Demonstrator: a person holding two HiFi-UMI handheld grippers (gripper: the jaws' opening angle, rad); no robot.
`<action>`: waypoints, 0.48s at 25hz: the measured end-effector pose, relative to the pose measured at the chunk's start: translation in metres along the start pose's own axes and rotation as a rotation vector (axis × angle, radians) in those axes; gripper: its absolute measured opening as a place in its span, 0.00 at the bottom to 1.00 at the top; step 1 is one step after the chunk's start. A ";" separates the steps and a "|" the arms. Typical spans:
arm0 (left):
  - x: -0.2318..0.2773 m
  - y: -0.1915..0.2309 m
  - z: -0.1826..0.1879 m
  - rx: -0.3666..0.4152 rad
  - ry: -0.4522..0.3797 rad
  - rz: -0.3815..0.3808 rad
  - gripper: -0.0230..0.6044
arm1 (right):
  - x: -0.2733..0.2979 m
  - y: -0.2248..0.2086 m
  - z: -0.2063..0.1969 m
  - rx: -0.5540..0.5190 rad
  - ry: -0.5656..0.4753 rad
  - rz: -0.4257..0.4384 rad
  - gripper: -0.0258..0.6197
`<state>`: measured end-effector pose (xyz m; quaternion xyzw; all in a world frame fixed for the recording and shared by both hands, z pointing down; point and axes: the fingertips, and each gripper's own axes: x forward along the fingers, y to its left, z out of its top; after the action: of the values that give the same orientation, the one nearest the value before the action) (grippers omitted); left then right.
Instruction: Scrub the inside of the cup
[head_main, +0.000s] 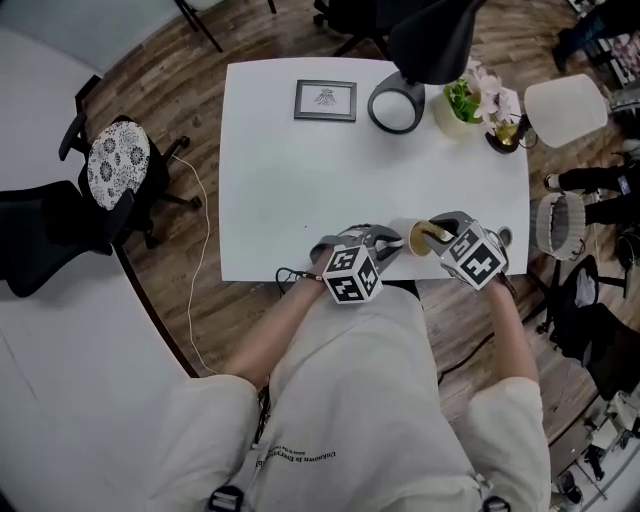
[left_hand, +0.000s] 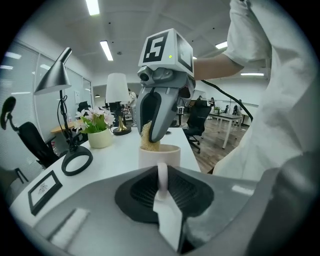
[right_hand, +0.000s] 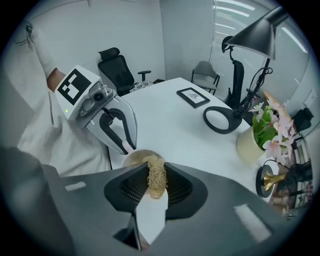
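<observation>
Closest to the person, at the table's (head_main: 300, 170) near edge and toward its right side, the left claw (left_hand: 161, 187) is clamped on the thin handle (left_hand: 162, 174) of the cup (left_hand: 159, 155). The cup stands upright on the table. The right claw (right_hand: 154, 189) is closed on a tuft of straw-coloured fibre scrubber (right_hand: 155, 175). It tilts down over the cup's mouth, so the scrubber's lower end sits at or just inside the rim.

The main risk is probably the hold on the handle. It is a narrow loop pinched from one side, so a hard push from the scrubber could twist the cup in the claw or tip it. The cup is close enough to the table's edge that a tip toward the person could send it off. The scrubber is loose and springy, so dragging it against the inner wall might pull it out of the right claw.

The cup is small, pale and straight-sided, with a smooth rim and a white handle. Its inside looks tan, though it cannot be told whether that is staining or shadow.

Farther back on the table are a ring-shaped lamp base (head_main: 397, 103), a framed picture (head_main: 325, 100) and a flower pot (head_main: 458, 112).
</observation>
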<state>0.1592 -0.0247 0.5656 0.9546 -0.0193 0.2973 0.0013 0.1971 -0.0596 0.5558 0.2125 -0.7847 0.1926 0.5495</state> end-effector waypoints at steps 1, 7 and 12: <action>-0.001 -0.001 0.000 0.009 0.001 0.003 0.11 | 0.000 0.001 -0.002 0.003 0.001 0.004 0.21; -0.007 -0.001 -0.007 -0.019 -0.001 0.006 0.11 | 0.000 0.015 -0.009 -0.001 0.021 0.024 0.21; -0.006 0.011 -0.007 -0.015 0.004 0.027 0.11 | -0.005 0.017 -0.008 -0.008 0.028 0.023 0.21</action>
<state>0.1501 -0.0350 0.5676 0.9536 -0.0342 0.2990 0.0045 0.1962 -0.0407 0.5527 0.1987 -0.7800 0.1989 0.5591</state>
